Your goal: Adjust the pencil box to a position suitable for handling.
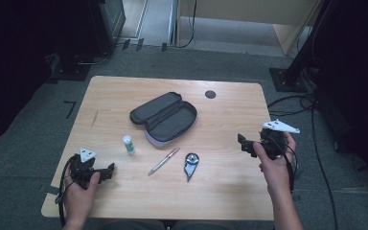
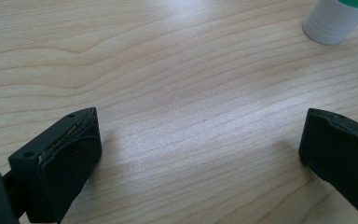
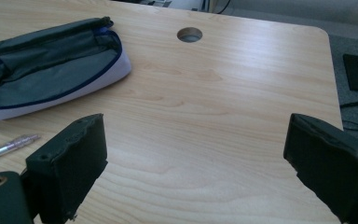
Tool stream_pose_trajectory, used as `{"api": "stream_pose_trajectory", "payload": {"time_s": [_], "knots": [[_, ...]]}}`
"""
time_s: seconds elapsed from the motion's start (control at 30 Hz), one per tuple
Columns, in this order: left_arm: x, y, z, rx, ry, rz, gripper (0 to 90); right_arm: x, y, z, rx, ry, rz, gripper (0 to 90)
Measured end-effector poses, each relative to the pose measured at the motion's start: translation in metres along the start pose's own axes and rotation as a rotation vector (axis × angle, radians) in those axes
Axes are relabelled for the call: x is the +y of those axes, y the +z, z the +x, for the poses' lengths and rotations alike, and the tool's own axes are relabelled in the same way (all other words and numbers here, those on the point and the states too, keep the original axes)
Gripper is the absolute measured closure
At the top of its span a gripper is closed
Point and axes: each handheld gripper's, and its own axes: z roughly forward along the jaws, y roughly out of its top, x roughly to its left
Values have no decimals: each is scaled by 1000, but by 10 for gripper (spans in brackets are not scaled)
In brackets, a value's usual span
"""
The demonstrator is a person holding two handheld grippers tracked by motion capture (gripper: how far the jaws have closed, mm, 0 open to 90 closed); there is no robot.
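A dark pencil case (image 1: 165, 116) lies unzipped and spread wide in the middle of the wooden table (image 1: 230, 172); the right gripper view shows its grey lining (image 3: 51, 74). In front of it lie a white glue stick with a green band (image 1: 128, 144), a pen (image 1: 163, 161) and a black tape dispenser (image 1: 190, 165). My left gripper (image 1: 109, 171) is open low over the table's front left, with the glue stick's end (image 2: 333, 18) ahead of it. My right gripper (image 1: 243, 143) is open at the right side, pointing left, nothing between its jaws.
A round cable hole (image 1: 210, 94) sits near the table's far right edge, also seen as a hole (image 3: 189, 34) in the right gripper view. Cables (image 1: 292, 103) and black stand bases (image 1: 287, 79) lie on the grey carpet around the table.
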Motion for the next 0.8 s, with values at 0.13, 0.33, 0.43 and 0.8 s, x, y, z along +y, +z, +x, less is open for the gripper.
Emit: {"api": "stream_pose_trajectory", "payload": {"time_s": [0.13, 0.33, 0.43, 0.8], "knots": [[0, 0, 0, 0, -1, 0, 0, 10, 7, 6, 14, -15, -4, 57], [0, 0, 0, 0, -1, -1, 0, 23, 21, 17, 28, -36, 4, 58], [0, 0, 0, 0, -1, -1, 0, 28, 27, 22, 35, -44, 6, 58], [0, 0, 0, 0, 1, 1, 0, 42, 54, 42, 61, -78, 3, 98]]}}
